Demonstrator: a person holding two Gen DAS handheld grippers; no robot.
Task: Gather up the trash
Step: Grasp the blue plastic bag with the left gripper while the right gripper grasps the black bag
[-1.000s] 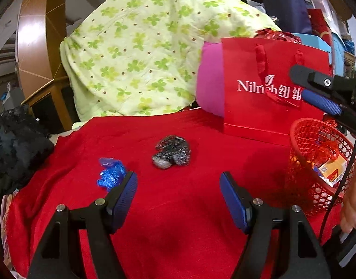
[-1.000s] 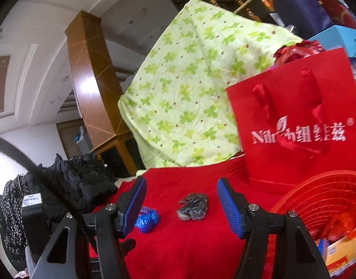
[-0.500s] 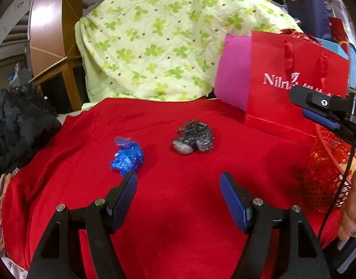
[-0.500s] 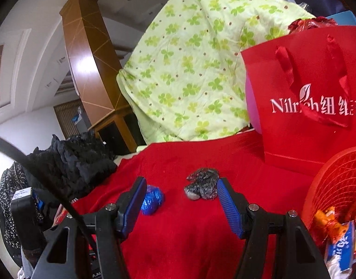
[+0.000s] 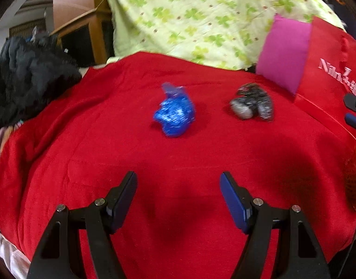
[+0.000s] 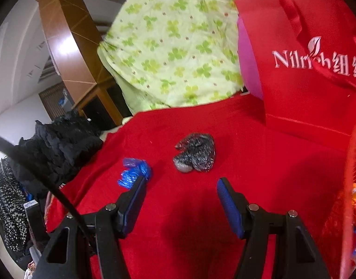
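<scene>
Above the near edge of the red cloth, the left gripper hangs with its jaws spread wide and empty. The blue wrapper lies ahead of the gap, mid-cloth, well clear of the fingertips. The right gripper is likewise spread and empty, aimed at the black-and-silver wrapper, which lies nearer the red bag at the far right corner.

Procedure, as judged: advance the left gripper until the blue wrapper sits between the pads, lower to the cloth, then close firmly, since crumpled foil likely compresses. Avoid pinching the cloth.

The blue wrapper is roughly round, its twisted tail pointing toward the far edge. The dark wrapper's long axis runs left-right. The red basket stands at the right edge.
</scene>
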